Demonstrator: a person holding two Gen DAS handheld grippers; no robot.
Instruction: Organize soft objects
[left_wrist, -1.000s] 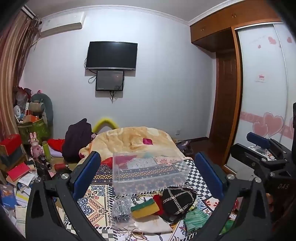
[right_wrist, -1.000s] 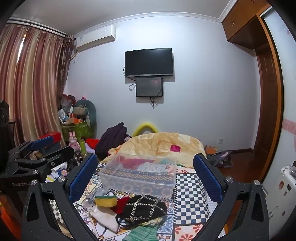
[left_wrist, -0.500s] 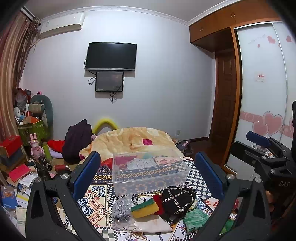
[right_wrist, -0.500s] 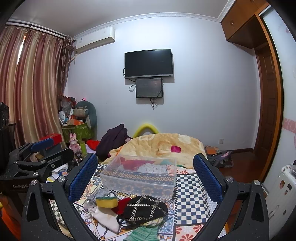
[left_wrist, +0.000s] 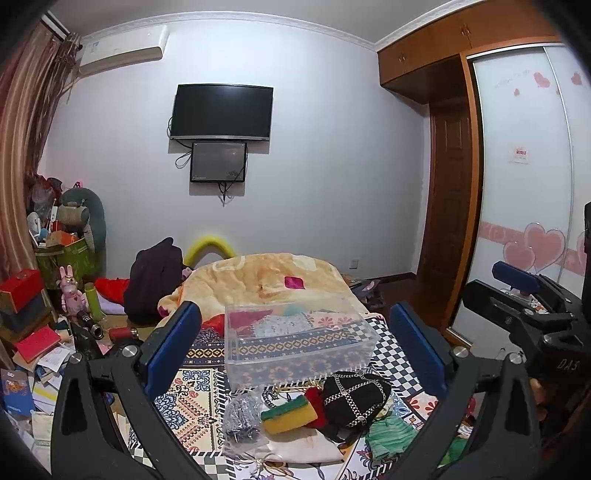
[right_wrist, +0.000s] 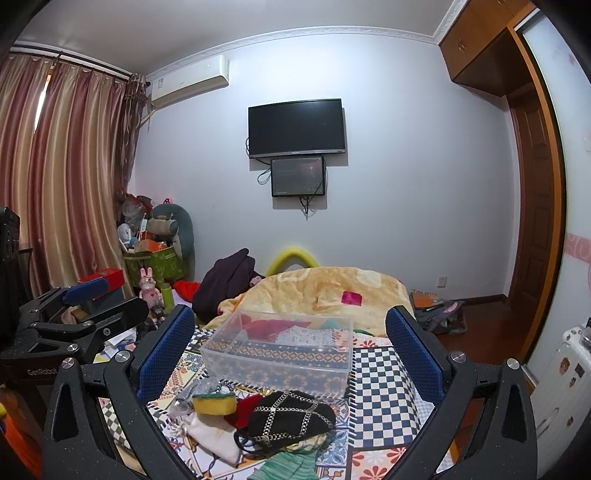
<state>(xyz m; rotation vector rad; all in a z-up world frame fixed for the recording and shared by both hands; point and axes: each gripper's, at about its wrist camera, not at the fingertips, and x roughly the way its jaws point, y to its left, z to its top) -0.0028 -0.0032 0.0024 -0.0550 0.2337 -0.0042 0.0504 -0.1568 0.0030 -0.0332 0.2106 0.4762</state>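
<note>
Both tools are held above the near end of a bed (left_wrist: 207, 391) covered in a patchwork cloth of floral, geometric and black-and-white checked panels.

Left gripper (left_wrist: 295, 347): jaws spread wide, nothing between them. The fingers (left_wrist: 173, 347) are black plastic arms faced with blue textured pads. Right gripper (right_wrist: 290, 347): the same build, likewise spread wide and empty; its blue pads (right_wrist: 413, 350) show a fine mesh grain.

Container: a clear plastic box (left_wrist: 299, 343), rectangular with rounded corners and thin walls, stands open-topped near the middle of the bed. The bed's pattern shows through its walls. Whether it holds anything cannot be told.

Soft objects: a loose pile lies at the near edge of the bed, just in front of the box.
- A sponge (left_wrist: 290, 415), a yellow block with a green scouring layer on top.
- A red fabric piece (left_wrist: 316, 400), touching the sponge.
- A black pouch (left_wrist: 354, 398), soft and rounded, crossed by silver chain in a diamond grid.
- A grey knitted bundle (left_wrist: 240, 417) in a clear plastic bag, left of the sponge.
- A cream cloth (left_wrist: 295, 448), flat, beneath the sponge.
- A green ribbed fabric (left_wrist: 388, 435), crumpled, at the near right.

Beyond the box, a plush yellow blanket (left_wrist: 273, 277) is heaped at the far end of the bed.
</note>
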